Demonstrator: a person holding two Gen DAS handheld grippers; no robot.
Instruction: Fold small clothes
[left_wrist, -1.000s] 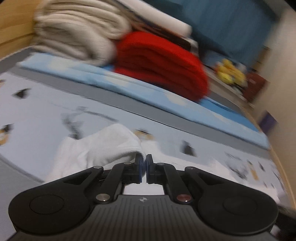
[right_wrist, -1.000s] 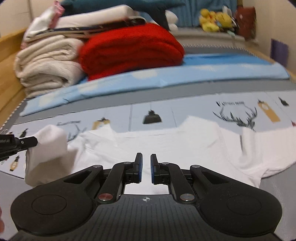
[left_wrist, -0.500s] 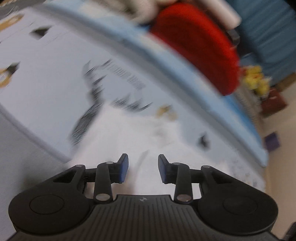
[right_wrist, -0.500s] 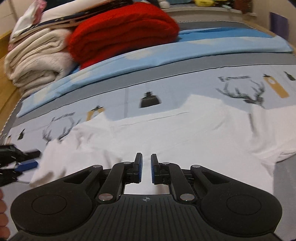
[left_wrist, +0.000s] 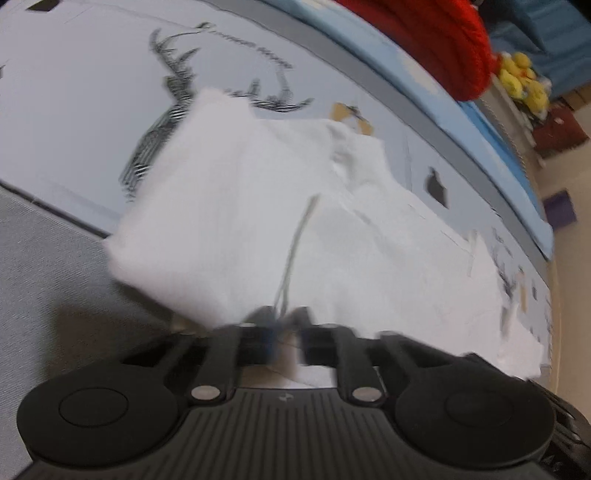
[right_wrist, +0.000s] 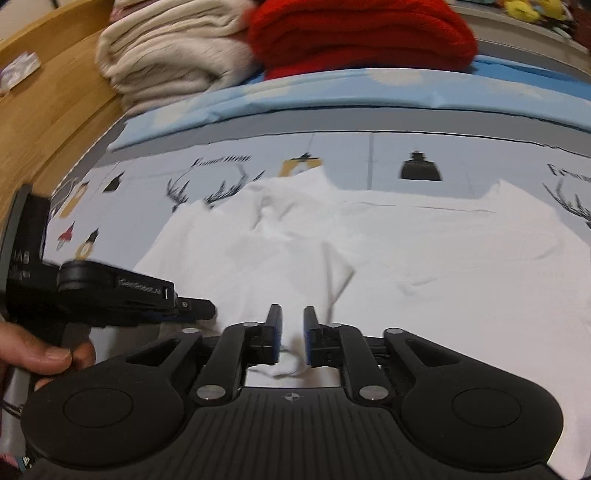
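Observation:
A small white T-shirt (right_wrist: 369, 251) lies spread on the patterned bed sheet (right_wrist: 369, 155). Its left sleeve is folded in over the body (left_wrist: 207, 206). My left gripper (left_wrist: 283, 332) sits low at the shirt's near left edge; it is blurred, its jaws a little apart with white cloth and a thread between them. It also shows from the side in the right wrist view (right_wrist: 192, 310). My right gripper (right_wrist: 292, 334) hovers over the shirt's near hem, jaws slightly apart, cloth bunched just below them.
Folded cream blankets (right_wrist: 173, 48) and a red blanket (right_wrist: 358, 33) are stacked at the back on a light blue sheet (right_wrist: 332, 92). A wooden bed frame (right_wrist: 44, 110) runs along the left. Yellow plush toys (left_wrist: 521, 77) sit far right.
The left gripper let go of the lifted sleeve, which now lies folded over the shirt, then dropped to the near edge with jaws narrowing. The right gripper moved left and lower.

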